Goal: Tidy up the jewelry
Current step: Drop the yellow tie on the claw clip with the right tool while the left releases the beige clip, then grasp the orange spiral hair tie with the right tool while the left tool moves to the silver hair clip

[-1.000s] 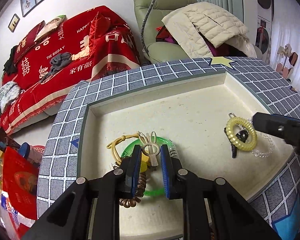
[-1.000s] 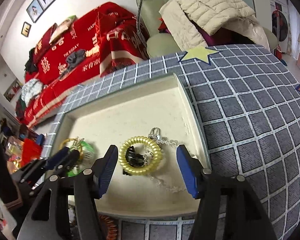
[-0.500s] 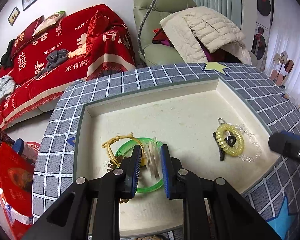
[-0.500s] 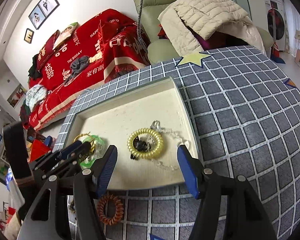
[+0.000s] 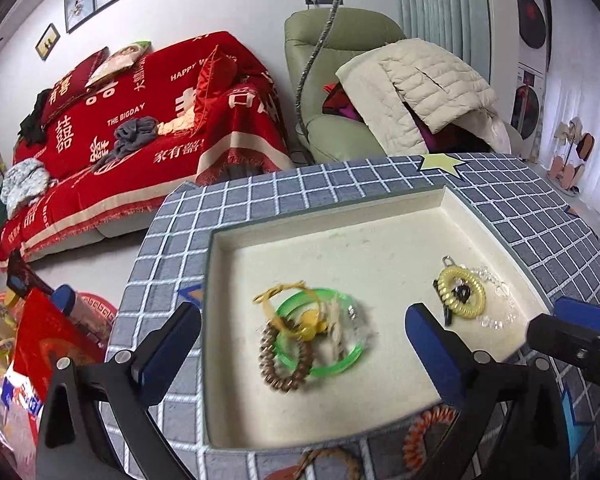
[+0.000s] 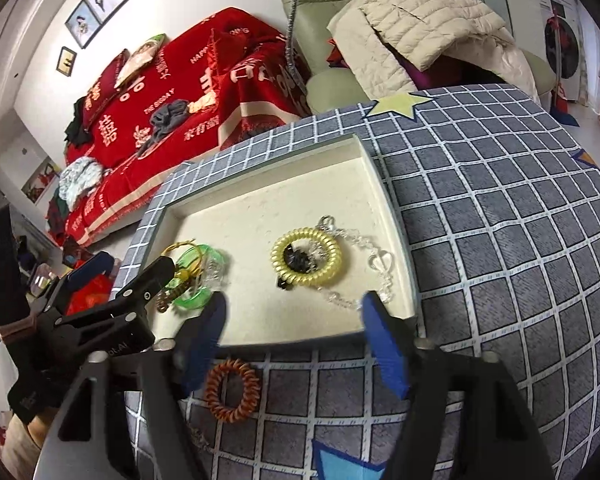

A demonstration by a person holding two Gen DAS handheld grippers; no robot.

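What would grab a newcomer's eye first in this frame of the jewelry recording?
Probably the shallow cream tray on the grey checked tablecloth, with a bright green bangle tangled with a brown coil hair tie at its left and a yellow coil hair tie beside a clear bead chain at its right. Both grippers, left gripper and right gripper, hang wide open above it, and the red bedspread glows behind.

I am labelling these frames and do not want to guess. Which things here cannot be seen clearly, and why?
- Pale item on the green bangle: motion-blurred in the left view, its kind unclear.
- Black piece inside the yellow coil: too small in both views.
- Braided band: cut off by the bottom edge, left view.
- Orange coil: partly behind the tray wall, left view.
- Brown coil: mostly behind the left gripper, right view.
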